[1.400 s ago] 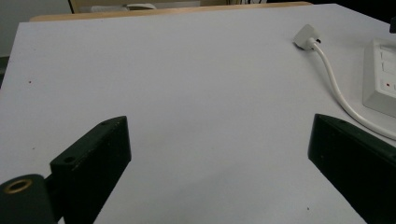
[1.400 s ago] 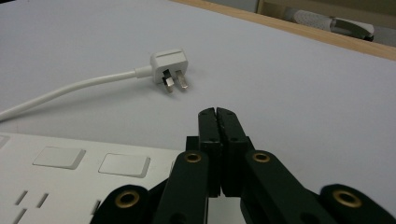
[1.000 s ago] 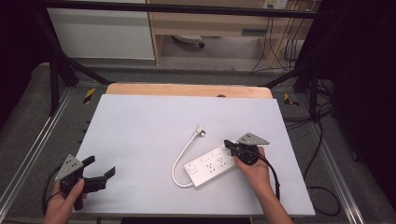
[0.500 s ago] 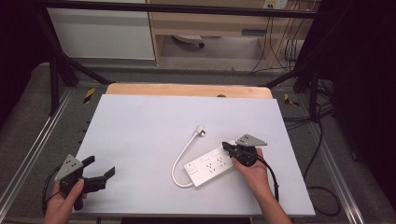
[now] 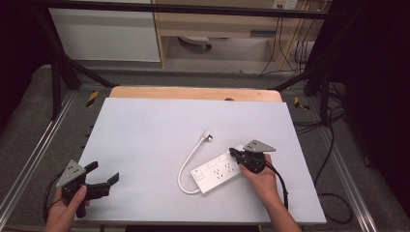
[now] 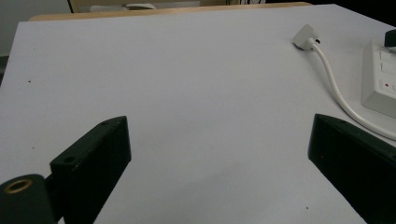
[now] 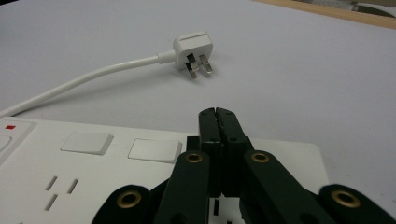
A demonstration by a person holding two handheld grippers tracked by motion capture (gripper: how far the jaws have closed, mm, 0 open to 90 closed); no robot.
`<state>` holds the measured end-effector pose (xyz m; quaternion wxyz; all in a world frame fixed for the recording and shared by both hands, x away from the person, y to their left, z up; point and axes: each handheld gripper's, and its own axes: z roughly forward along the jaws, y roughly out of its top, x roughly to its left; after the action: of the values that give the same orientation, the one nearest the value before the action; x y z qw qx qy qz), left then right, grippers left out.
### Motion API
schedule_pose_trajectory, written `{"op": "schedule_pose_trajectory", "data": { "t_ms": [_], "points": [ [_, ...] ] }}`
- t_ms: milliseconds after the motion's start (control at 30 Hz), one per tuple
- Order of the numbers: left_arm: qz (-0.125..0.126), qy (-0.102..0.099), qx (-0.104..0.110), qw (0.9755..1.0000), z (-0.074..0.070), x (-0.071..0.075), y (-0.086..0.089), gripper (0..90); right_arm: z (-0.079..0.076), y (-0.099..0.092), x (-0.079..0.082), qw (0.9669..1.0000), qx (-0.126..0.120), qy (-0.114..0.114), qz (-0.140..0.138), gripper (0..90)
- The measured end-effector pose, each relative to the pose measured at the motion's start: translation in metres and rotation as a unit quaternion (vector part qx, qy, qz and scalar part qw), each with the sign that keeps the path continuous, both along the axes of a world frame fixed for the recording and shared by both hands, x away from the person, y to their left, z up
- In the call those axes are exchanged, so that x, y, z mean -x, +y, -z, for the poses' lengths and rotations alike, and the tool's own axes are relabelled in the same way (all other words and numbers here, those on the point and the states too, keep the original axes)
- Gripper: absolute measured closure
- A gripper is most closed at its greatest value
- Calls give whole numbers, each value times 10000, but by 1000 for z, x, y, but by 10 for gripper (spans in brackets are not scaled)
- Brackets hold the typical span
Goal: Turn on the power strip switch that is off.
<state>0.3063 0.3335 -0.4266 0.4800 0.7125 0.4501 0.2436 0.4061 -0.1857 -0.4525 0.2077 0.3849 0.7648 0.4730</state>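
Pressing its two black jaws flat together with nothing between them, the right gripper is hovering over the far right end of the white power strip; in the right gripper view the closed tips are sitting above the strip's top face, beside two white rocker switches, and whether they are touching the plastic I cannot tell. The person's right hand is wrapping the gripper's body from behind. The strip is lying slantwise on the right half of the pale table, with its white cable looping off the near-left end and curving away to the plug, which is lying on its side with its prongs showing. Well apart, at the near-left corner of the table, the left gripper is standing with its jaws spread wide and empty, gripped by the left hand; its own view is looking across bare tabletop toward the plug.
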Motion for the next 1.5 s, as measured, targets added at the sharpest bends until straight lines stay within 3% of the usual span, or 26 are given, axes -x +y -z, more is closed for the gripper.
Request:
{"op": "schedule_pose_trajectory", "data": {
  "t_ms": [1500],
  "points": [
    [22,-6,-15,10000,0,0,-1,62,3,1,1,9999,-102,26,18,900]
  ]
}}
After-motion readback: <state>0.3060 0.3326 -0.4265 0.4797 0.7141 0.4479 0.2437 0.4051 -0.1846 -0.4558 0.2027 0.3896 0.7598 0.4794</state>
